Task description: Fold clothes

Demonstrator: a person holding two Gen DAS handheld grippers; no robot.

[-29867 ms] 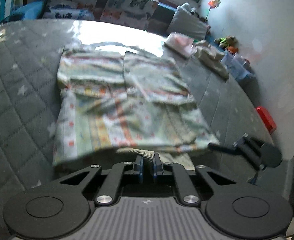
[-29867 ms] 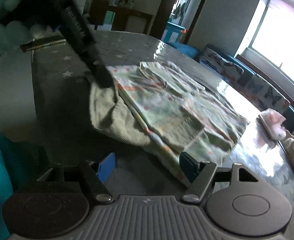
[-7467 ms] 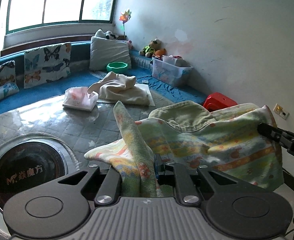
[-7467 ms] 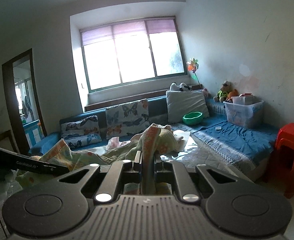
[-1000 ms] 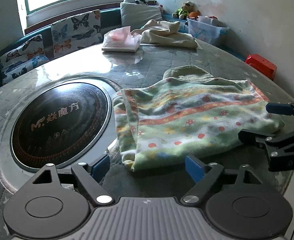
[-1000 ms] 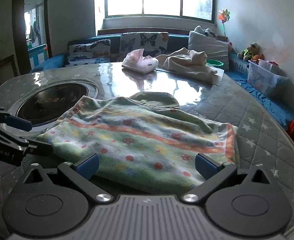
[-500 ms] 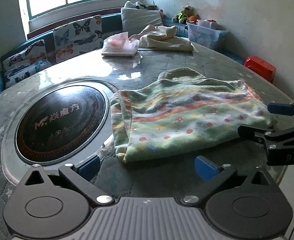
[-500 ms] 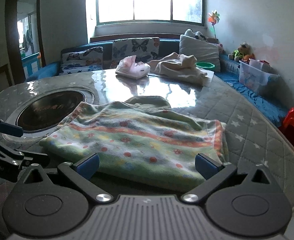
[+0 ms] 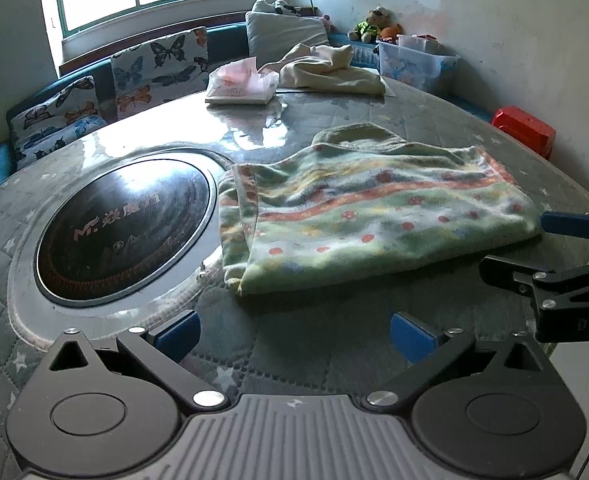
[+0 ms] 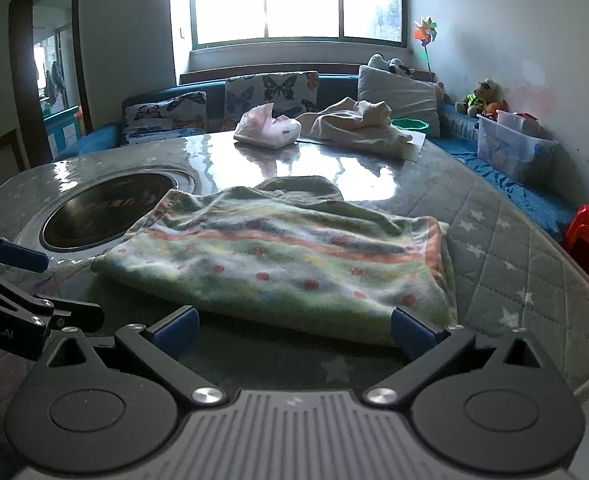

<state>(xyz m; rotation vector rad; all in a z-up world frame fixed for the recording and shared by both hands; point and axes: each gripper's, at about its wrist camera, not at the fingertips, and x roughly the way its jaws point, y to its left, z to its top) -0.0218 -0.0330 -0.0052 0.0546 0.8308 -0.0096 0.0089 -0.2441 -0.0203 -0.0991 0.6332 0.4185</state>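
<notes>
One folded green fleece garment (image 9: 374, 216) with orange stripes and red dots lies on the grey quilted surface (image 10: 514, 264), just ahead of both jaws. The left gripper (image 9: 294, 334) and right gripper (image 10: 294, 330) gape wide, empty. One round black hob (image 9: 122, 220) reads "MF".

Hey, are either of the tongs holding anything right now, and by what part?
Nothing is held. The left tongs and right tongs are both open, short of the folded garment.
</notes>
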